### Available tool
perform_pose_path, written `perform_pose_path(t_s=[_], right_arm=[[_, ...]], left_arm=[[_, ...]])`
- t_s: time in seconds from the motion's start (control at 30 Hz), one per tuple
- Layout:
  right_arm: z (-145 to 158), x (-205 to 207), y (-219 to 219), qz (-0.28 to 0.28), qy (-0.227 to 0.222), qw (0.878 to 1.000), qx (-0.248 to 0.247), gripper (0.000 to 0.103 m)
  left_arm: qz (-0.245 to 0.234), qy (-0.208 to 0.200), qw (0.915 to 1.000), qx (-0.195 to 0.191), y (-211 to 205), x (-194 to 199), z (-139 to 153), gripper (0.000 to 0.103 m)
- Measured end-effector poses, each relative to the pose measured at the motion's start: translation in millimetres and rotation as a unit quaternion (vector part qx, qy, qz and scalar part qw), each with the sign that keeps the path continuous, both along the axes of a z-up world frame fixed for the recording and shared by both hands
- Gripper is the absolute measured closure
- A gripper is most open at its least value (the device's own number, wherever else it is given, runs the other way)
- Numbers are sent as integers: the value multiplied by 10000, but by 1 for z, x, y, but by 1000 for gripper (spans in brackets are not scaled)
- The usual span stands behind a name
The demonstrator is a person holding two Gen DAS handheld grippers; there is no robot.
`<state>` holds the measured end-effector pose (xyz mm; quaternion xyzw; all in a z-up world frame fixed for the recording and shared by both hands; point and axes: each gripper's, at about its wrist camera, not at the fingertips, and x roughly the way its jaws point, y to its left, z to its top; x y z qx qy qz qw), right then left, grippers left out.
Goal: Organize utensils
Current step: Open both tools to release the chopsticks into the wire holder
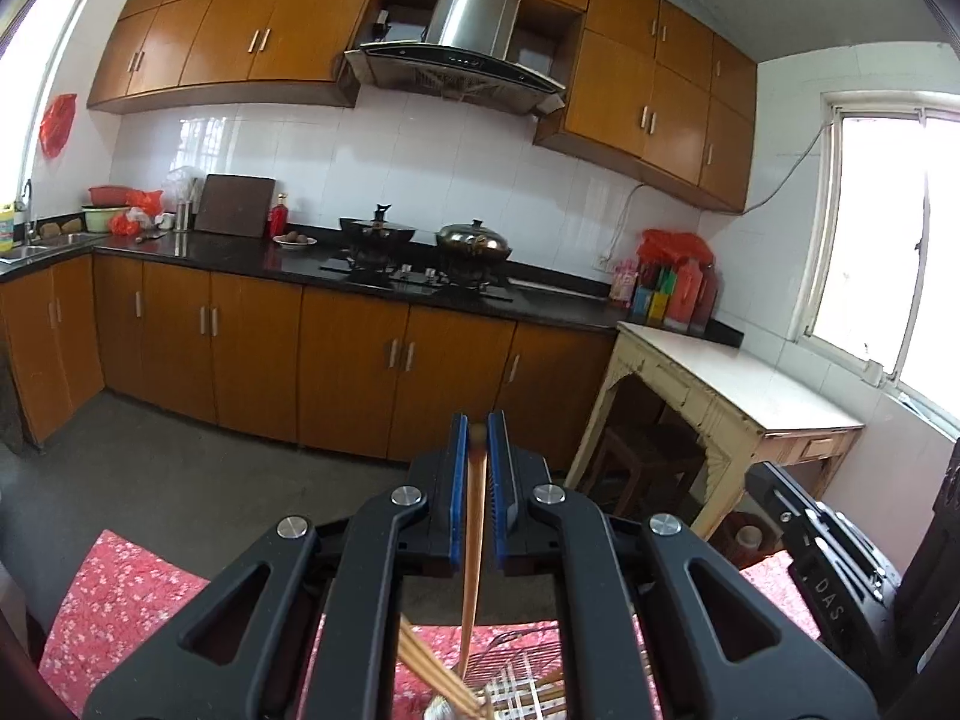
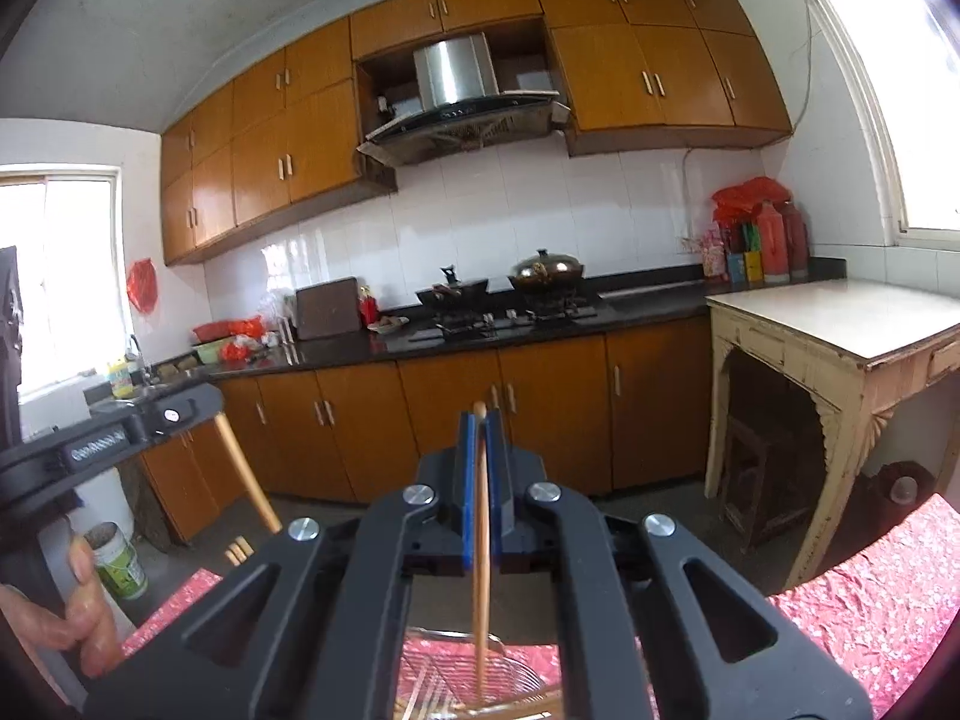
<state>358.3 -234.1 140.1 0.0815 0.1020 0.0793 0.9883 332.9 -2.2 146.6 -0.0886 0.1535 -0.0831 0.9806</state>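
My left gripper (image 1: 478, 433) is shut on a brown wooden utensil handle (image 1: 474, 540) that hangs down toward a wire utensil basket (image 1: 516, 672) on the red floral cloth. Several wooden chopsticks (image 1: 432, 675) lean in the basket. My right gripper (image 2: 480, 423) is shut on a light wooden chopstick (image 2: 481, 552) whose lower end reaches into the wire basket (image 2: 480, 669) below. The left gripper's body (image 2: 108, 429) and the hand holding it show at the left of the right wrist view. What the brown handle ends in is hidden.
A table with a red floral cloth (image 1: 126, 594) lies under both grippers. Beyond is a kitchen: a black counter (image 1: 252, 255) with two pots on a stove (image 1: 420, 267), orange cabinets, and a cream side table (image 1: 738, 384). The right gripper's body (image 1: 840, 564) is close at right.
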Motion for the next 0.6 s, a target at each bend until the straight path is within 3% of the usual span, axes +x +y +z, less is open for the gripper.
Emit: perform_pose_path(t_s=[0.03, 0.07, 0.17, 0.3, 0.47, 0.53, 0.6], right_arm=[[1, -2, -3, -64, -1, 10000, 14, 73], [3, -4, -6, -124, -16, 9999, 34, 67], [12, -14, -13, -232, -41, 9997, 13, 67], [26, -35, -17, -316, -94, 9994, -92, 60], [36, -68, -22, -344, -123, 9991, -206, 41], [35, -84, -25, -321, -63, 9992, -223, 33], [29, -104, -28, -288, -2, 9992, -260, 21]], left_arm=[[18, 22, 10000, 20, 2, -2, 2, 95], [71, 28, 10000, 33, 5, -4, 5, 92], [249, 6, 9997, 32, 14, -15, 15, 68], [395, -51, 9992, 64, 24, -28, 27, 61], [469, -115, 9988, 101, 35, -63, 36, 47], [483, -138, 9986, 191, 39, -84, 34, 38], [480, -181, 9983, 281, 40, -103, 28, 20]])
